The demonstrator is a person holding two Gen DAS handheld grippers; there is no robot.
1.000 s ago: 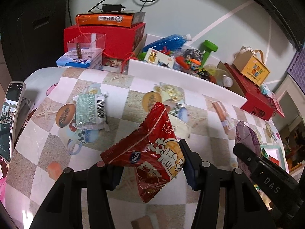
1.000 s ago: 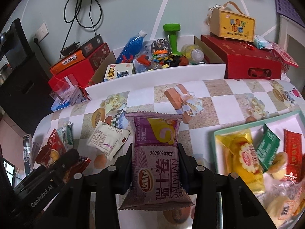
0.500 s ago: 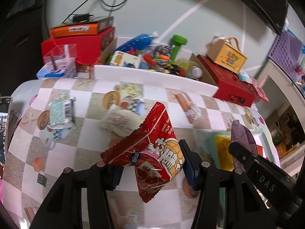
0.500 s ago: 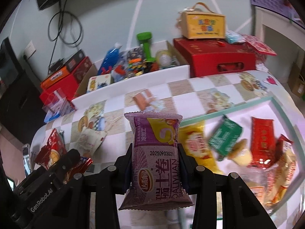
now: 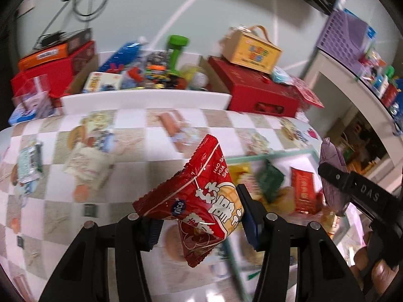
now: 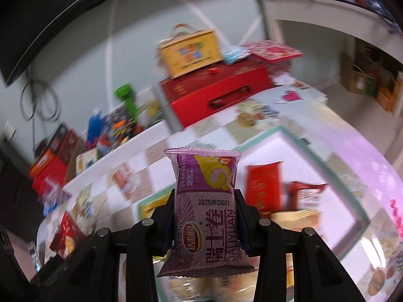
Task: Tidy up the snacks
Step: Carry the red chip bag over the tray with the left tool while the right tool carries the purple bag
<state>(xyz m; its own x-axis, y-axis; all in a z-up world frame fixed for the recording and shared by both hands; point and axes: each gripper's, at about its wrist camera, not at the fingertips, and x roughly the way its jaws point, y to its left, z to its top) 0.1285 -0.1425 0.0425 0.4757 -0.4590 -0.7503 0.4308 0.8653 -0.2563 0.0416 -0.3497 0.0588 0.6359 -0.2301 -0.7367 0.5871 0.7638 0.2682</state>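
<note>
My left gripper (image 5: 199, 214) is shut on a red snack bag (image 5: 201, 201) and holds it above the checkered tablecloth, just left of the green-rimmed white tray (image 5: 289, 154). My right gripper (image 6: 205, 216) is shut on a purple Swiss-roll pack (image 6: 206, 214) and holds it above the same tray (image 6: 302, 138). The tray holds several snack packs, among them a red one (image 6: 263, 188) and a green one (image 5: 270, 182). The right gripper with its purple pack (image 5: 332, 173) shows at the right of the left wrist view. The red bag (image 6: 66, 237) shows low left in the right wrist view.
Two loose snack packs lie on the cloth at the left, a cream one (image 5: 85, 158) and a green one (image 5: 26, 163). A white box of clutter (image 5: 146, 98), red boxes (image 5: 259, 93) and a yellow carry box (image 5: 252, 50) line the table's back. A white shelf (image 5: 352, 88) stands right.
Both grippers have swung to the right with their packs. The tray now lies under and ahead of them, and the loose packs have slid to the left of view.
</note>
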